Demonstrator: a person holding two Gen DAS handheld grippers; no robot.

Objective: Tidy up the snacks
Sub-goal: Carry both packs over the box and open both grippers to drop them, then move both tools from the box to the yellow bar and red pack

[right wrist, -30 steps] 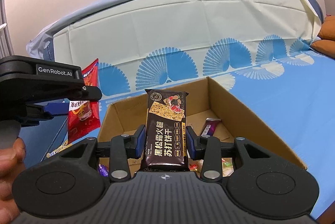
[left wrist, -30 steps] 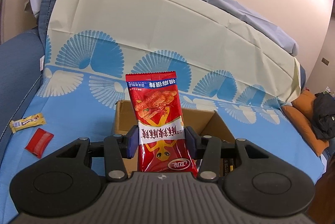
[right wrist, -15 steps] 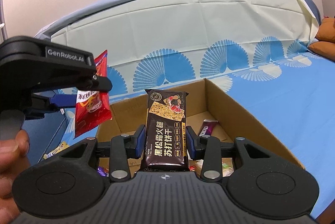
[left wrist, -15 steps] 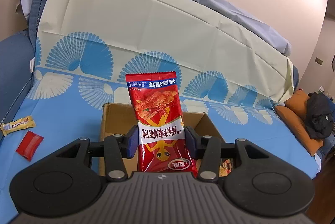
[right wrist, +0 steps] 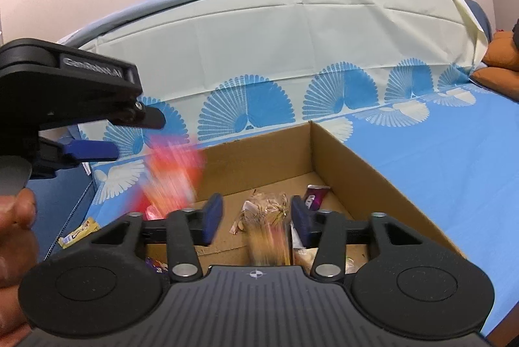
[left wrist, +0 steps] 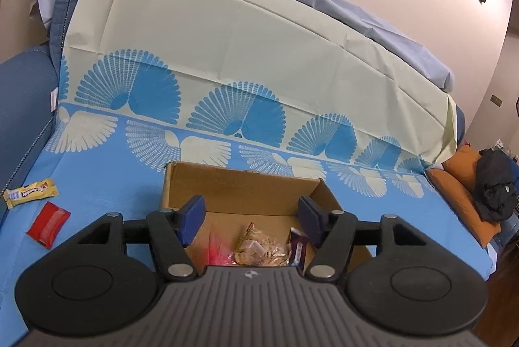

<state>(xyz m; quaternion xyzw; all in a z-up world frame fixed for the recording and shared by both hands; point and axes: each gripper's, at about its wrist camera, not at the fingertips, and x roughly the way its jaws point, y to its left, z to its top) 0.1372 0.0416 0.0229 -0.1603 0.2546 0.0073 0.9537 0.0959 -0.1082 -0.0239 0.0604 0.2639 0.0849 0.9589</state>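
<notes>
A red snack bag (right wrist: 172, 175) and a cracker pack (right wrist: 267, 245) blur, falling into the cardboard box (right wrist: 340, 159). Above it, the left gripper (left wrist: 251, 219) and right gripper (right wrist: 256, 219) have just spread, empty. A yellow bar (left wrist: 30, 192) lies at nine o'clock.

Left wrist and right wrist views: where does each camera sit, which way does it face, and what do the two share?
Left wrist view: on the left gripper, looking forward and down into the cardboard box on the blue cloth; its own open fingers show.
Right wrist view: on the right gripper, facing the same box from the right; its open fingers, the left gripper and a hand show.
Shared: the box, the blue cloth, a yellow bar.
Both grippers' jaws have just been opening.
</notes>
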